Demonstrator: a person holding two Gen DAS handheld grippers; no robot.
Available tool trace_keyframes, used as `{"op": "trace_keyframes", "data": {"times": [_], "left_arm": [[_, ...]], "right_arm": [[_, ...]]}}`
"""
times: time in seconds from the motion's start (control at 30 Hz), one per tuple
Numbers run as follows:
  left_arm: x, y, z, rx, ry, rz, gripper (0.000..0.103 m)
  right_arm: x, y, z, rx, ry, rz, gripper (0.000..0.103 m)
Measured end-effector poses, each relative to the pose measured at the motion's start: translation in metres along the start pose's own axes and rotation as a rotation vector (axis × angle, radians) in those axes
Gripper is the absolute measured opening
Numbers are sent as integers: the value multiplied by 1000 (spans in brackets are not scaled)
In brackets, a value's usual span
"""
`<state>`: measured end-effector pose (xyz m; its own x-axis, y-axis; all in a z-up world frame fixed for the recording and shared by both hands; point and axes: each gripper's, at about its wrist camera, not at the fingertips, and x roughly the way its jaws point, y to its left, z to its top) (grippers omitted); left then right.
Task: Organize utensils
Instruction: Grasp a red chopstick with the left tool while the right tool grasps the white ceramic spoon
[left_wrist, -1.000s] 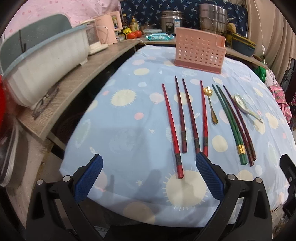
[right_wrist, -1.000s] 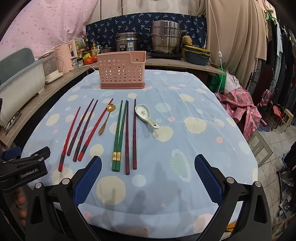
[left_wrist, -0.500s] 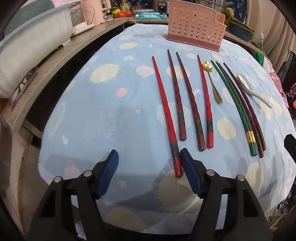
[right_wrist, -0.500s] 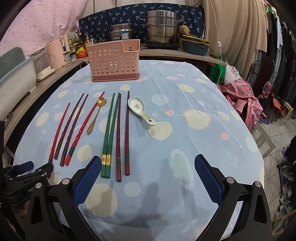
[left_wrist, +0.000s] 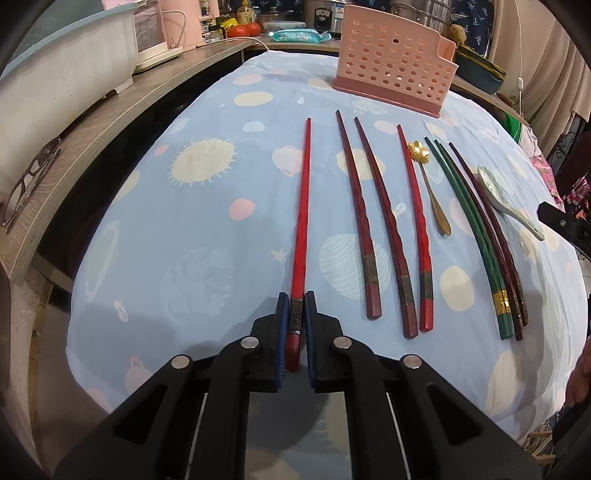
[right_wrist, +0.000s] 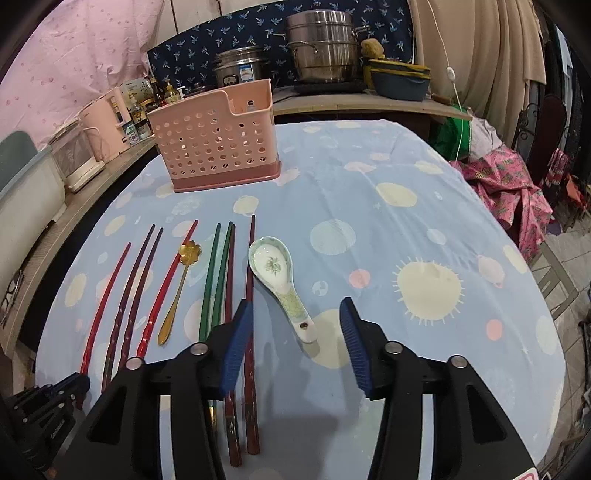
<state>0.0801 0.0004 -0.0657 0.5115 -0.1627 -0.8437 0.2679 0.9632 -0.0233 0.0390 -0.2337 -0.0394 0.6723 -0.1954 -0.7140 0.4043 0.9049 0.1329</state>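
My left gripper (left_wrist: 295, 314) is shut on the thick end of the leftmost bright red chopstick (left_wrist: 302, 206), which lies on the cloth. To its right lie two dark red chopsticks (left_wrist: 360, 218), another bright red one (left_wrist: 415, 221), a gold flower spoon (left_wrist: 430, 188), green chopsticks (left_wrist: 469, 229), dark maroon chopsticks (left_wrist: 491, 229) and a white ceramic spoon (left_wrist: 506, 199). The pink perforated utensil holder (left_wrist: 391, 70) stands at the far side. My right gripper (right_wrist: 295, 332) is open just above the ceramic spoon's (right_wrist: 280, 277) handle, its left finger over the maroon chopsticks (right_wrist: 251, 273).
The table wears a blue patterned cloth (right_wrist: 424, 229). A wooden counter (left_wrist: 92, 125) with a white tub, glasses and appliances runs along the left. Pots (right_wrist: 321, 51) and bowls stand on the back shelf. Pink fabric (right_wrist: 506, 181) lies to the right.
My left gripper moved forward and closed on the end of the leftmost red chopstick. My right gripper moved forward and narrowed, now straddling the ceramic spoon's handle.
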Motion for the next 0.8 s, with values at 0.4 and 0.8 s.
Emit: {"op": "trace_keyframes", "data": {"times": [0.4, 0.8], "left_arm": [[6, 2, 10, 1, 2, 0, 8], [6, 5, 10, -14, -12, -25, 8]], "right_arm": [[44, -9, 2, 49, 99, 84, 15], [46, -9, -8, 52, 103, 94, 11]]}}
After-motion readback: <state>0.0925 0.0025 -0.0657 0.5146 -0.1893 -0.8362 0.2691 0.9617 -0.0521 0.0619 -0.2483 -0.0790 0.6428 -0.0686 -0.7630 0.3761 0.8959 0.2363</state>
